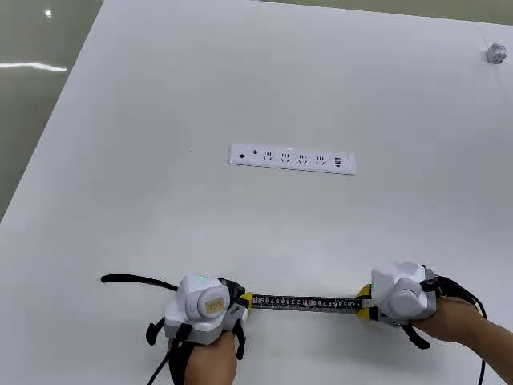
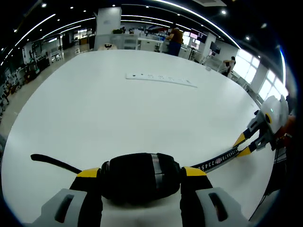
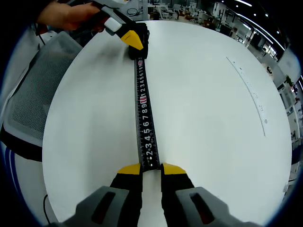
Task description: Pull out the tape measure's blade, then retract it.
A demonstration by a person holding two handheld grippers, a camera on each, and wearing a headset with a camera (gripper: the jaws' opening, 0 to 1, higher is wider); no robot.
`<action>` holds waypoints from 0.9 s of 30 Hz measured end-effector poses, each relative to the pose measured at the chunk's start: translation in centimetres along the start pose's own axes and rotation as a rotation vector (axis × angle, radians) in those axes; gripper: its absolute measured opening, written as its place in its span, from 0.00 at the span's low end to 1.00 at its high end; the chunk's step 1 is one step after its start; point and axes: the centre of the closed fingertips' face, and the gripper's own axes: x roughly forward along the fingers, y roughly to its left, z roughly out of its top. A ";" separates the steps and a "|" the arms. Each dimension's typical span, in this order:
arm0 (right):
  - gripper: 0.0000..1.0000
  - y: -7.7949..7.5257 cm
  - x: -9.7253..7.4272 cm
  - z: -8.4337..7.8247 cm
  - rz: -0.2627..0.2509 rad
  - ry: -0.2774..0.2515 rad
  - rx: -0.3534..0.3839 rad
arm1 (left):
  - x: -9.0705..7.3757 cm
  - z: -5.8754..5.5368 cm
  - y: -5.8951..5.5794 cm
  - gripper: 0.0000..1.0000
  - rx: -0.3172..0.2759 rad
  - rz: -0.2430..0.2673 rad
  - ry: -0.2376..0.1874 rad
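Evidently partway: fingers of the left gripper (image 1: 243,301) clamp the case (image 2: 142,178), the right gripper (image 3: 151,168), at 3 o'clock, clamps the drawn-out blade (image 3: 143,113); retraction outstanding.

The blade (image 3: 144,118) bears numerals 2 to 9, higher ones seemingly too small.

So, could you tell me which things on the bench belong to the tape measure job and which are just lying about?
Part of the job:
tape measure case, clamped in the left gripper
blade, pulled out, its end pinched by the right gripper

Just lying about:
white power strip, further back on the table
small grey object near the far right edge
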 end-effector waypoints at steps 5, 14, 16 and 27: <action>0.13 0.0 -0.1 0.0 -0.012 -0.001 -0.007 | 0.0 0.0 0.0 0.63 0.004 -0.004 -0.004; 0.13 0.0 -0.1 0.1 -0.027 -0.009 -0.012 | 0.0 0.0 0.0 0.63 0.010 -0.006 -0.006; 0.13 0.0 -0.1 0.2 -0.031 -0.011 -0.018 | -0.1 0.0 -0.1 0.63 0.011 -0.007 -0.007; 0.13 -0.2 0.5 1.0 -0.031 -0.031 -0.025 | -0.1 0.0 0.0 0.62 0.013 -0.009 -0.008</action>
